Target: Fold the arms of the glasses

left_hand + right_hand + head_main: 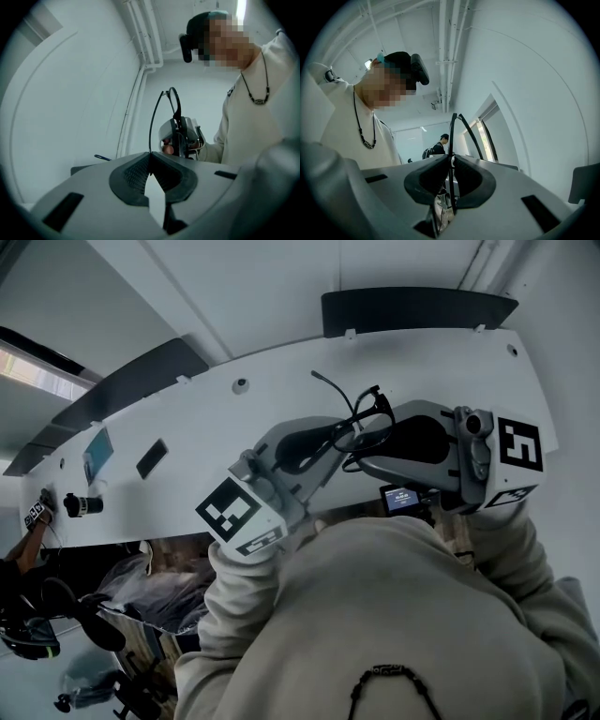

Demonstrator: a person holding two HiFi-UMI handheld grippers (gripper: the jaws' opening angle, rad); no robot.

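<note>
**Glasses held in mid-air, one arm ready to be swung in**

From the head view, the person is holding the glasses (361, 427) in the air above the white table (281, 381), with both grippers meeting at them. The left gripper (328, 444) is pointing in from the near left and the right gripper (375, 448) from the right. One arm of the glasses is sticking out toward the far left, so I judge that at least this arm is not yet folded.

In the left gripper view, the left gripper's (150, 161) jaws are pressing together on a thin arm of the glasses (174, 101). That arm is curving up from the pads to the frame, and the right gripper is showing just beyond it.

In the right gripper view, the right gripper's (451, 164) jaws are standing only slightly apart and clamping a thin black part of the glasses (453, 136). I cannot tell whether it is rim or arm. Two dark bars are rising above the pads.

The fold itself seems to be in hand. The next move probably calls for the right gripper to be steadying the frame while the left swings its pinched arm gently in about the hinge.
</note>
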